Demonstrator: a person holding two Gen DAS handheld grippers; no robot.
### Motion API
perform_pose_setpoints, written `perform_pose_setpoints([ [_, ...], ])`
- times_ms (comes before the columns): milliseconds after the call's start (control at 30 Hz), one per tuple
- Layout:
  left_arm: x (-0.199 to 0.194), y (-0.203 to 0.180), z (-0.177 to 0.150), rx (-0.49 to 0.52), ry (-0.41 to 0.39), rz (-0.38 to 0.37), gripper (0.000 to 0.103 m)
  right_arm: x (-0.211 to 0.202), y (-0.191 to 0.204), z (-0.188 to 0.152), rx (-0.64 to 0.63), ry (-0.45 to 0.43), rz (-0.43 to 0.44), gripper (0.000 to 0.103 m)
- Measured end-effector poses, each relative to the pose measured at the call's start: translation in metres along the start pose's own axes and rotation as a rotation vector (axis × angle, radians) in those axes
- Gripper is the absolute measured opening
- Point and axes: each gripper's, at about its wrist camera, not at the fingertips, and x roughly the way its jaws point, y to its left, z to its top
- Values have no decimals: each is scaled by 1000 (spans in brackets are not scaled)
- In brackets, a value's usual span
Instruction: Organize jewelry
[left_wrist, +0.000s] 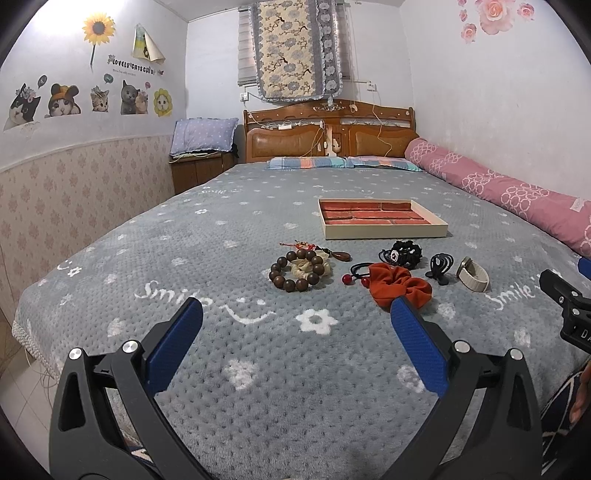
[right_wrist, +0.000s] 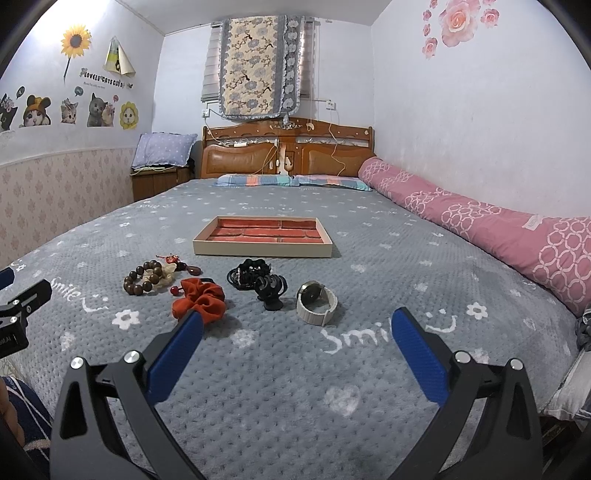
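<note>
A shallow tray (left_wrist: 384, 232) (right_wrist: 264, 252) with a red brick-pattern lining lies on the bed. In front of it lies a row of items: a brown bead bracelet (left_wrist: 284, 271) (right_wrist: 138, 282), a cream scrunchie (left_wrist: 304, 268), a red-corded pendant (left_wrist: 340, 255), an orange scrunchie (left_wrist: 399, 286) (right_wrist: 201, 301), black hair ties (left_wrist: 404, 253) (right_wrist: 247, 275), a black claw clip (left_wrist: 439, 267) (right_wrist: 271, 291) and a watch with a cream band (left_wrist: 472, 275) (right_wrist: 317, 301). My left gripper (left_wrist: 295, 314) is open and empty, short of the bracelet. My right gripper (right_wrist: 297, 325) is open and empty, short of the watch.
The items lie on a grey blanket (left_wrist: 258, 369) with flowers and "Smile" lettering. A pink rolled quilt (right_wrist: 480, 221) runs along the right wall. Pillows and a wooden headboard (left_wrist: 328, 136) are at the far end. A nightstand (left_wrist: 199, 166) stands at the back left.
</note>
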Motion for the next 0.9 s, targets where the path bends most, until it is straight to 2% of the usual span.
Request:
perform_pose_setpoints([
  [267,18,5,3,7,25,12,98,17,2,-3,-16,38,3,99],
  [467,39,16,22,6,40,10,98,45,-5,7,7,87,-3,99],
  [600,64,27,38,7,69,16,98,69,-5,14,0,131,-34,99],
  [767,98,37,57,12,93,14,98,100,-8,27,-34,147,-77,99],
  [900,130,43,69,12,131,-17,98,134,-26,35,15,223,-54,99],
])
